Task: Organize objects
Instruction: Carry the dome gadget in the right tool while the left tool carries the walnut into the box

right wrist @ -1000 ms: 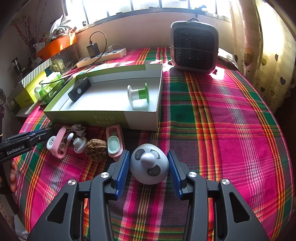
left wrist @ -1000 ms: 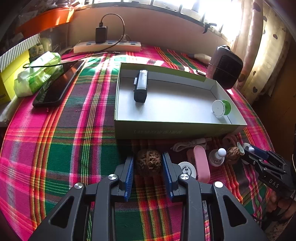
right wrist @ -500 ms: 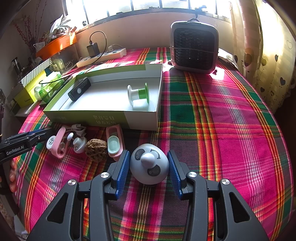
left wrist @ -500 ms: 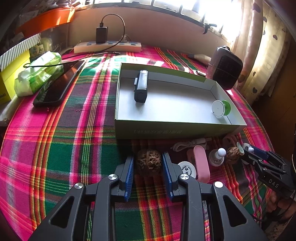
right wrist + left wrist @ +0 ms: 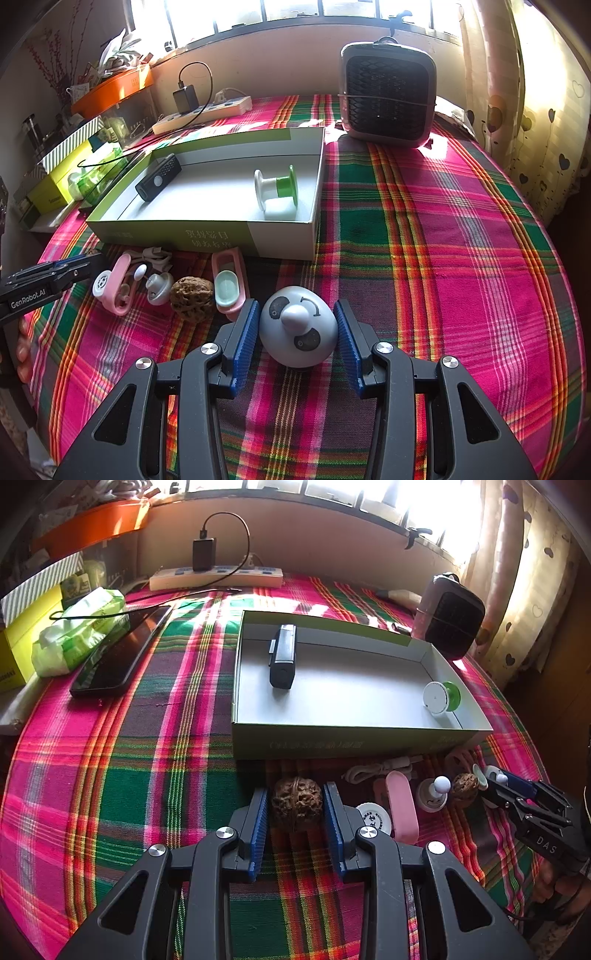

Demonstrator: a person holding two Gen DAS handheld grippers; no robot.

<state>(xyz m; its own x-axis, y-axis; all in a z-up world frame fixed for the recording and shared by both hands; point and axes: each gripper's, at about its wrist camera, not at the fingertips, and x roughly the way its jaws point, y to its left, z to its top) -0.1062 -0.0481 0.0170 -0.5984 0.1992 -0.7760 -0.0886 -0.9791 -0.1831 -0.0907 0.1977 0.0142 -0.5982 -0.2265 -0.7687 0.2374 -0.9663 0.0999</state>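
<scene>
blue pads unchanged: left gripper [image 5: 297, 805] clamps walnut [image 5: 296, 802], right gripper [image 5: 297, 328] clamps panda toy [image 5: 298, 326], both short of box [image 5: 332, 738]; lift pending.

The left gripper [image 5: 297, 812] has its blue pads closed against a walnut [image 5: 297, 803] on the plaid cloth [image 5: 110, 775]. Just beyond stands an open box [image 5: 332, 734] holding a black device [image 5: 283, 656] near its far left corner and a green-and-white spool [image 5: 441, 698] at its right end. Right of the walnut lie a white disc [image 5: 373, 814], a pink case [image 5: 402, 806], a white cable [image 5: 373, 771] and a second walnut [image 5: 464, 785]. The right gripper [image 5: 493, 775] reaches in from the right edge. A phone [image 5: 118, 653] lies far left.
</scene>
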